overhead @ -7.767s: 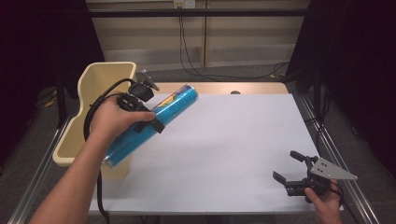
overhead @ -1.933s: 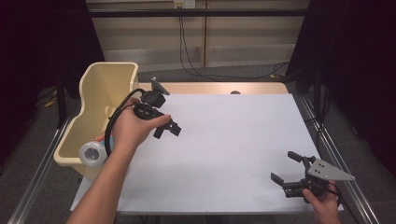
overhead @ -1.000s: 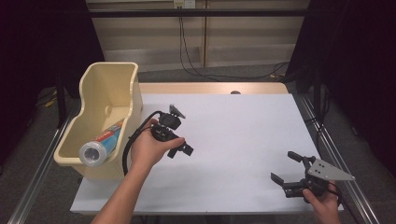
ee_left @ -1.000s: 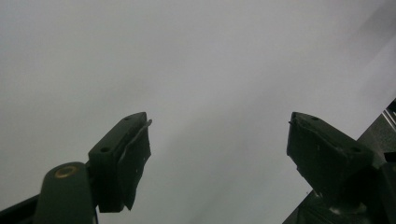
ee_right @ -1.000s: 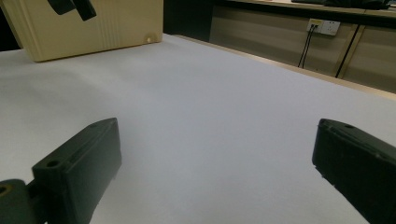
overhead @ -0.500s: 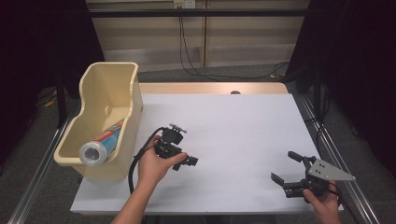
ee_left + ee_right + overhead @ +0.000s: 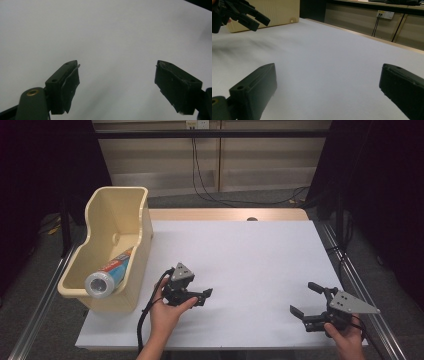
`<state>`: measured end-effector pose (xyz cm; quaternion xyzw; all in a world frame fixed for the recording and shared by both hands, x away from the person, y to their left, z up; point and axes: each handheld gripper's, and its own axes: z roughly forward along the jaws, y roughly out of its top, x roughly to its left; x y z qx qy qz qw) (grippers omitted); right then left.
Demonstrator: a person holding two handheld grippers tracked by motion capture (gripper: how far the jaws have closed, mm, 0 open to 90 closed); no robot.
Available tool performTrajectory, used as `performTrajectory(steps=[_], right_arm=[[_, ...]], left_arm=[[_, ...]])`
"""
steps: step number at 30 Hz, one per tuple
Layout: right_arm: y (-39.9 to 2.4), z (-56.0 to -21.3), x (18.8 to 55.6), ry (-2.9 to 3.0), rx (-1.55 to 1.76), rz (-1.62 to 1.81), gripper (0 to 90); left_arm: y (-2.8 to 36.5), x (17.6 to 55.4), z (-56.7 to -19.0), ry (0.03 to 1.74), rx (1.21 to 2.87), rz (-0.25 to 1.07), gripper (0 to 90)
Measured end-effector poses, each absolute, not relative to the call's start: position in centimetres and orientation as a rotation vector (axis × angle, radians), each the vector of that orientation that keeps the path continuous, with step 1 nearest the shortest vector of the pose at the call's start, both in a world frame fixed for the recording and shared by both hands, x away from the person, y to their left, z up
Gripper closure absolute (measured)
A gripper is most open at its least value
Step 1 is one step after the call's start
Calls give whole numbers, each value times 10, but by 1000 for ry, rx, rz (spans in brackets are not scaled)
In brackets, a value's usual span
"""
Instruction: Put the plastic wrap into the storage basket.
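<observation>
The blue tube (image 7: 111, 273) lies inside the cream bin (image 7: 141, 227) at the left edge of the table (image 7: 250, 255), silver cap end toward the near wall, its printed body slanting away toward the far side. Over to the left gripper (image 7: 202, 296): it sits low over the white tabletop just right of the bin's near corner, well clear of the tube. In its own view the jaws stand released, bare white surface between the pads (image 7: 71, 82), and they have just been opening a touch with nothing between them. The person's left hand (image 7: 167, 312) wraps the body from below, cable trailing toward the near edge. Now the right gripper (image 7: 303, 301), down at the near right corner: jaws spread wide, nothing between them, grey plate on top. Its own view looks across the table at the bin and the left gripper.
</observation>
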<state>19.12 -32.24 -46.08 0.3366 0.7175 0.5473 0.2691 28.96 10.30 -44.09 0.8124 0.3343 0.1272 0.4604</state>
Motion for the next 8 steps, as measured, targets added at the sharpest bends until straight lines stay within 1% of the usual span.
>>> performTrajectory(steps=[3, 8], right_arm=[[-322, -461, 191, 1934, 906, 1476, 9], [-322, -461, 191, 1934, 906, 1475, 9]], left_arm=[[107, 285, -444, 790, 1915, 389, 197], [110, 284, -445, 780, 1885, 402, 190]])
